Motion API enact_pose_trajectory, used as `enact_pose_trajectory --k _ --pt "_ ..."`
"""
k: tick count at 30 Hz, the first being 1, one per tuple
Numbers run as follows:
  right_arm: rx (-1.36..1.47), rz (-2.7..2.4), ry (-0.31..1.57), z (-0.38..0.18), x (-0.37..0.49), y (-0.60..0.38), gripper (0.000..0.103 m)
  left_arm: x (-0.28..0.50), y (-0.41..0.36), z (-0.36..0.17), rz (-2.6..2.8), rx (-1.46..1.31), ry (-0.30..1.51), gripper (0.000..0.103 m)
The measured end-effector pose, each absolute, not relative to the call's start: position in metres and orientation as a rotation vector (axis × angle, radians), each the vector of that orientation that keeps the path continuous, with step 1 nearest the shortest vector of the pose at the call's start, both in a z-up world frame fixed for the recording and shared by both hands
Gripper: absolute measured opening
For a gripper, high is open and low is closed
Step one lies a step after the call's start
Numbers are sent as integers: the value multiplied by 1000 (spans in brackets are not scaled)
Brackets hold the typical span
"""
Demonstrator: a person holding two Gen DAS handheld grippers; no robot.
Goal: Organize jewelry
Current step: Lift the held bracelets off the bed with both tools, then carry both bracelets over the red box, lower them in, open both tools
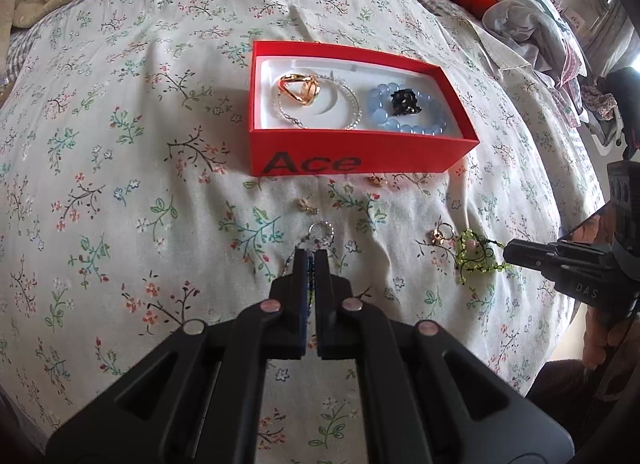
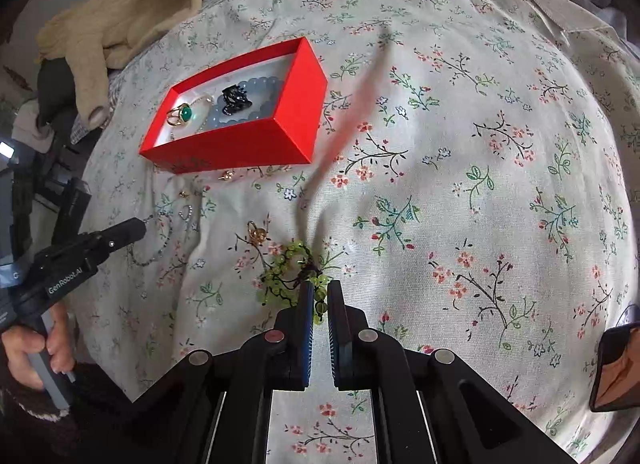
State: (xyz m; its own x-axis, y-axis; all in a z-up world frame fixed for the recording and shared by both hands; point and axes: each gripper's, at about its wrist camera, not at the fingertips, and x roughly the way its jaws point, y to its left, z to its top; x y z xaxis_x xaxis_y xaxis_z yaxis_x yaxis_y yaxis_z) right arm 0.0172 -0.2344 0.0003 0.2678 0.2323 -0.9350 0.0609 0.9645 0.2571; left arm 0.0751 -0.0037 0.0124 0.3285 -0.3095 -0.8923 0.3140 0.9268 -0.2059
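Four pieces already boxed point(image 1: 360, 151); several left on bed point(image 1: 120, 183). Left gripper point(image 1: 311, 260) clenched on silver chain point(image 1: 320, 229), right gripper point(image 2: 320, 296) on green beads point(image 2: 288, 268).

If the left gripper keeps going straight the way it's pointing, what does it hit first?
Probably the silver chain, whose ring end lies just past the nearly closed tips of the left gripper. Beyond it are a small gold earring, then the red box. Depth is uncertain.
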Motion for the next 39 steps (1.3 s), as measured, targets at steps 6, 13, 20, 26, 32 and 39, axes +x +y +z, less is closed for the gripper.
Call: enact_pose_trajectory --k 6,13,20,26,32,39 --pt "286 119 1269 8 19 -245 7 79 5 19 -394 -30 1165 4" --pt "336 162 1169 43 28 -239 7 81 -6 45 -443 -65 1104 3" --pt "366 205 1036 73 49 -226 7 95 -20 74 -532 -157 996 4" --pt "392 221 947 86 67 -213 7 114 -30 76 -571 -239 970 4" --pt "442 226 893 89 84 -210 7 131 -35 70 -571 -299 957 4" --pt "458 279 901 78 106 -195 7 147 -30 53 -437 -207 979 4"
